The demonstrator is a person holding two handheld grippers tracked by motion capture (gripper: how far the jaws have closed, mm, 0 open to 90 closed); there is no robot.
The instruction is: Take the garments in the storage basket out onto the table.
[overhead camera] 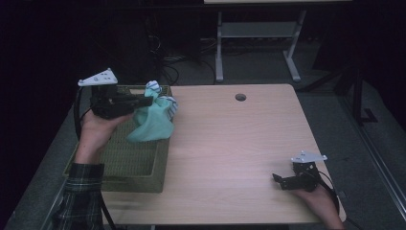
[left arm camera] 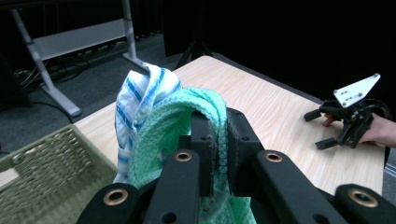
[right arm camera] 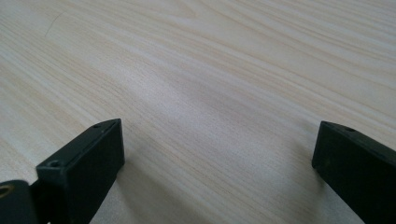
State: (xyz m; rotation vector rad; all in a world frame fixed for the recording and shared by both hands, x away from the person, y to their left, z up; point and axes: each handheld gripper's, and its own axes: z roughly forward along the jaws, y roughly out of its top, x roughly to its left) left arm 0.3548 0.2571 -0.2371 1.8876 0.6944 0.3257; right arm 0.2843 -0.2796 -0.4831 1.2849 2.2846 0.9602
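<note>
High view: left gripper (overhead camera: pixel 148 99) clamps green cloth (overhead camera: pixel 152 125) over basket (overhead camera: pixel 139 167)

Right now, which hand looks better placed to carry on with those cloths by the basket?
The left. Its gripper is already clamped on the green cloth and the striped cloth over the basket. The right gripper rests far off, fingers open.

Dim room, black surround — lit tabletop (overhead camera: pixel 230 139), soft shadows, mild grain.
</note>
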